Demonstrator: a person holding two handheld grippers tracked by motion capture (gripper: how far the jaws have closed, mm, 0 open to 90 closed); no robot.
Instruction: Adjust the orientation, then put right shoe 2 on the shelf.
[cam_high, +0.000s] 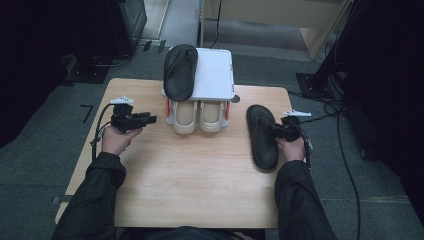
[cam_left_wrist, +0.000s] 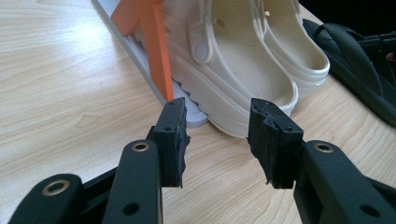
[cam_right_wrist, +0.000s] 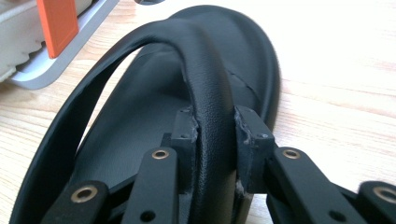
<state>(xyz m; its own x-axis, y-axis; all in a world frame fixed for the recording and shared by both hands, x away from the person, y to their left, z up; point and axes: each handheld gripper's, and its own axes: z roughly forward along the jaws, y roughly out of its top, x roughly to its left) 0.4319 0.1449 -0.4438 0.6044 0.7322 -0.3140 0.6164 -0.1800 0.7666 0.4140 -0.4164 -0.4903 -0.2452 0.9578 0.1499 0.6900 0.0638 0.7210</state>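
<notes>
A black flip-flop (cam_high: 261, 137) lies on the wooden table (cam_high: 200, 175) at the right, toe towards the far side. My right gripper (cam_right_wrist: 215, 135) is shut on its strap (cam_right_wrist: 205, 74), one pad pressing on each side, and in the high view the right gripper (cam_high: 280, 129) sits at the sandal's right edge. A second black flip-flop (cam_high: 180, 72) rests on the white top of a small shoe rack (cam_high: 215, 75). A pair of beige clogs (cam_high: 197, 117) sits on the rack's lower shelf. My left gripper (cam_left_wrist: 217, 140) stands open, nothing between its jaws, pointing at the nearer clog (cam_left_wrist: 233, 70).
The rack has orange legs (cam_left_wrist: 156, 51) and a grey base, whose corner (cam_right_wrist: 70, 60) lies just left of the held sandal. Cables trail over the grey carpet right of the table. Bare tabletop stretches in front of the rack, between the person's forearms.
</notes>
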